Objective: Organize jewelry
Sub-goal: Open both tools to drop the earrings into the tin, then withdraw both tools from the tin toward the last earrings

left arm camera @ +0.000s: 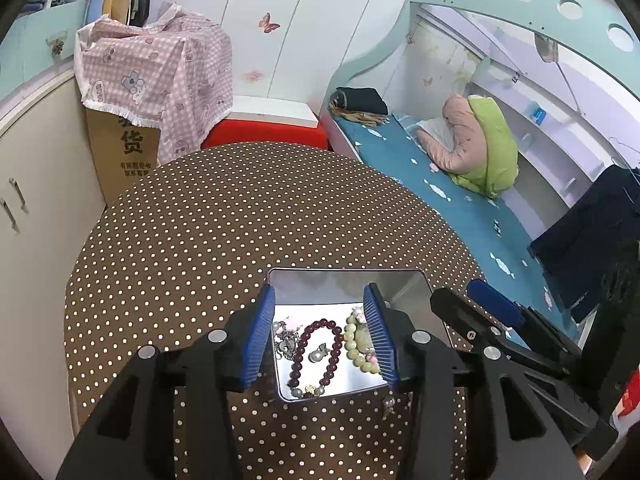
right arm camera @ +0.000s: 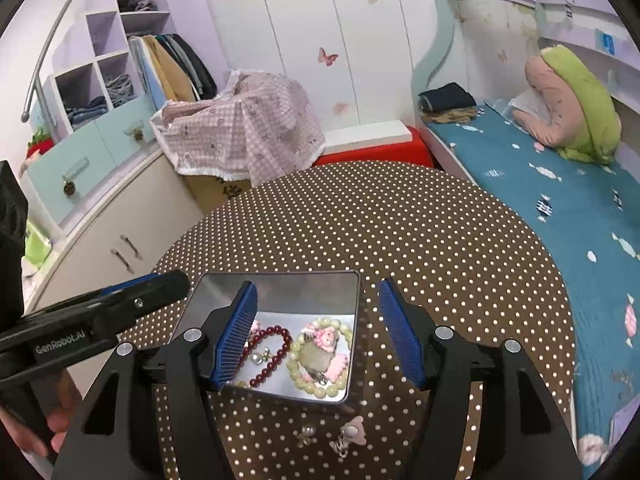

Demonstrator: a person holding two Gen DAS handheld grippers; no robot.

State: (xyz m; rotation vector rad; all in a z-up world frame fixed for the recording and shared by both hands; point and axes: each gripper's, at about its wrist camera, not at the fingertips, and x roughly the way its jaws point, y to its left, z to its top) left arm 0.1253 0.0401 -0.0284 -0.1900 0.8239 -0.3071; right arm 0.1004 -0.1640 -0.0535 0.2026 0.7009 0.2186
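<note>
A shiny metal tin (left arm camera: 348, 286) (right arm camera: 280, 292) sits on the polka-dot table. Inside it lie a dark red bead bracelet (left arm camera: 316, 354) (right arm camera: 272, 354), a pale yellow-green bead bracelet (left arm camera: 356, 346) (right arm camera: 316, 388), a pearl earring (left arm camera: 318, 355) and pink charm pieces (right arm camera: 324, 340). On the cloth in front of the tin lie a small pearl earring (right arm camera: 306, 434) (left arm camera: 388, 406) and a pink bear charm (right arm camera: 352, 434). My left gripper (left arm camera: 320, 340) is open and empty over the tin. My right gripper (right arm camera: 320, 340) is open and empty over the tin's right part; it also shows in the left wrist view (left arm camera: 480, 308).
The round table has a brown dotted cloth (left arm camera: 240, 220) (right arm camera: 420, 240). A bed with a blue sheet (right arm camera: 560, 200) runs along the right. A cardboard box under pink checked cloth (left arm camera: 152, 80) and a red stool (right arm camera: 372, 152) stand behind; a cabinet (right arm camera: 120, 232) is at left.
</note>
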